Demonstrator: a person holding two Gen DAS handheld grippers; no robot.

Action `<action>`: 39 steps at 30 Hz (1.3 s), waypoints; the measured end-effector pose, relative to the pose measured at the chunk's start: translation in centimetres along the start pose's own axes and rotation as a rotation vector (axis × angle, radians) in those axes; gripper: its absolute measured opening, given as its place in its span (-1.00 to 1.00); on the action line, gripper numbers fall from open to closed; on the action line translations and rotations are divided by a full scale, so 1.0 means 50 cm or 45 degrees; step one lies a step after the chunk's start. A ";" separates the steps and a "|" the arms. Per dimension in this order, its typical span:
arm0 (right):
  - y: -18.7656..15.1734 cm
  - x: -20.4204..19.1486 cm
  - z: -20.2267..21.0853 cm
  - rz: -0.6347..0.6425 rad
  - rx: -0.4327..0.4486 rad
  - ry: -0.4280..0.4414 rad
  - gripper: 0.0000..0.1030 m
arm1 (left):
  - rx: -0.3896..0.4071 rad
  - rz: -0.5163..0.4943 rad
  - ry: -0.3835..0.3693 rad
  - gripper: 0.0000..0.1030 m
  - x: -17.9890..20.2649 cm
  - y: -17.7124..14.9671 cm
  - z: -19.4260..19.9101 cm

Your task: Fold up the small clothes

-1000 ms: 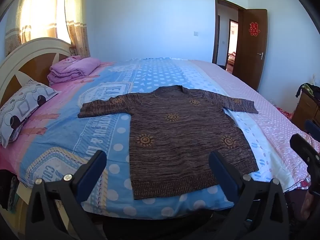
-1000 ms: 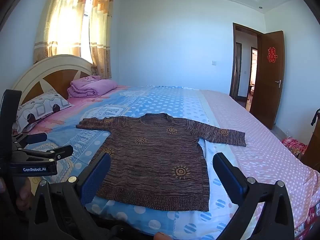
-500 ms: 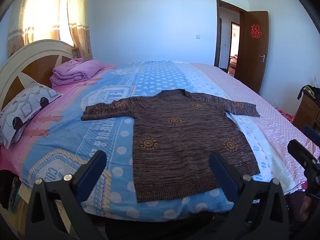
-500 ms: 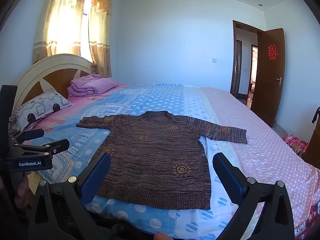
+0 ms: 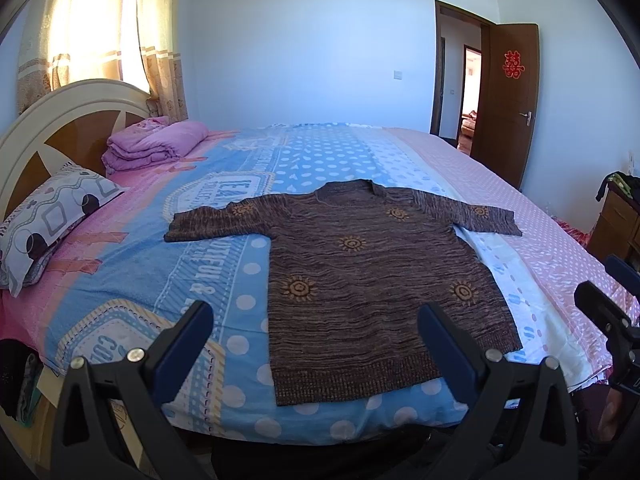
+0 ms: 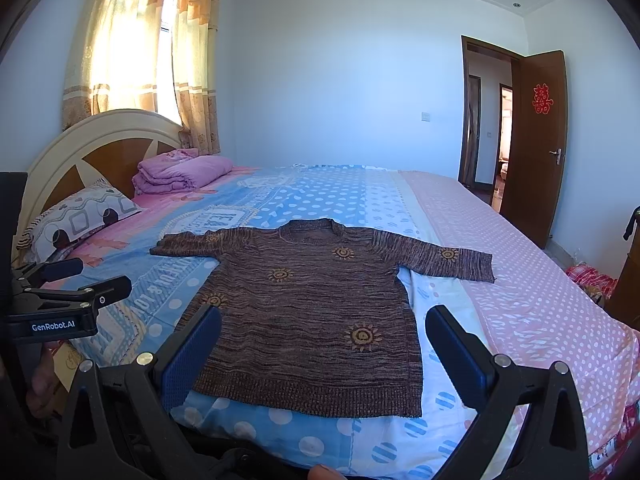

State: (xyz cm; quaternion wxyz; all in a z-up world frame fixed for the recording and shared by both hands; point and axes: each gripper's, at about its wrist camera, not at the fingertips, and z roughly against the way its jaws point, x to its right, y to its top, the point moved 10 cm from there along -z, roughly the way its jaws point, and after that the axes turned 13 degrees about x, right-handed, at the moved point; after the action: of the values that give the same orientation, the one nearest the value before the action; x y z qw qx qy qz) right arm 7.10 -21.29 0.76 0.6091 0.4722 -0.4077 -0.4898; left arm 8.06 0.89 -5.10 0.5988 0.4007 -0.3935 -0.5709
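Brown sweater (image 5: pixel 372 276) lies flat, unfolded, on bed (image 5: pixel 120 280).
Left gripper (image 5: pixel 314 326) and right gripper (image 6: pixel 322 330) both gape wide, holding nothing.

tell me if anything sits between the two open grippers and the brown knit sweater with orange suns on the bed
Nothing visible does. The brown knit sweater with orange suns lies flat on the patterned blue and pink bedspread with its hem nearest both grippers. The left gripper and right gripper hang open before the hem. The folded purple blanket and patterned pillow sit far off by the headboard.
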 end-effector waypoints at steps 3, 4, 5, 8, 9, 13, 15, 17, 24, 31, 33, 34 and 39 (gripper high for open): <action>-0.002 0.000 -0.001 -0.002 -0.006 0.002 0.98 | 0.001 0.003 0.003 1.00 -0.002 0.001 -0.001; -0.002 0.000 -0.001 -0.001 -0.006 0.003 0.98 | 0.002 0.002 0.004 1.00 -0.002 0.001 -0.001; -0.002 0.000 -0.001 -0.001 -0.005 0.003 0.98 | 0.002 0.001 0.007 1.00 -0.003 0.001 -0.001; -0.001 0.000 -0.002 -0.002 -0.006 0.003 0.98 | 0.005 0.004 0.009 1.00 -0.006 0.002 -0.003; -0.002 0.000 -0.002 -0.002 -0.006 0.003 0.98 | 0.007 0.004 0.012 1.00 -0.007 0.002 -0.003; -0.002 0.000 -0.003 -0.002 -0.010 0.004 0.98 | 0.011 0.003 0.017 1.00 -0.009 0.002 -0.003; -0.003 0.000 -0.002 -0.001 -0.011 0.005 0.98 | 0.013 0.003 0.018 1.00 -0.010 0.002 -0.003; -0.003 0.000 -0.003 -0.001 -0.012 0.006 0.98 | 0.014 0.004 0.021 1.00 -0.012 0.003 -0.003; -0.006 -0.001 -0.005 -0.002 -0.018 0.009 0.98 | 0.017 0.003 0.023 1.00 -0.014 0.004 -0.002; -0.007 -0.002 -0.005 -0.002 -0.018 0.011 0.98 | 0.018 0.001 0.025 1.00 -0.015 0.005 -0.002; -0.009 -0.002 -0.004 -0.001 -0.019 0.011 0.98 | 0.019 0.001 0.024 1.00 -0.015 0.005 -0.002; -0.009 -0.002 -0.004 -0.001 -0.020 0.012 0.98 | 0.020 0.001 0.025 1.00 -0.015 0.005 -0.002; -0.009 -0.004 -0.003 0.002 -0.021 0.018 0.98 | 0.022 0.005 0.029 1.00 -0.020 0.006 -0.003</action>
State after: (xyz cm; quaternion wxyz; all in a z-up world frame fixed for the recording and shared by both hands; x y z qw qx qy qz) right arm 7.12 -21.11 0.29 0.6162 0.4701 -0.3998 -0.4893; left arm 8.25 1.91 -4.87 0.6008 0.4117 -0.3923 -0.5618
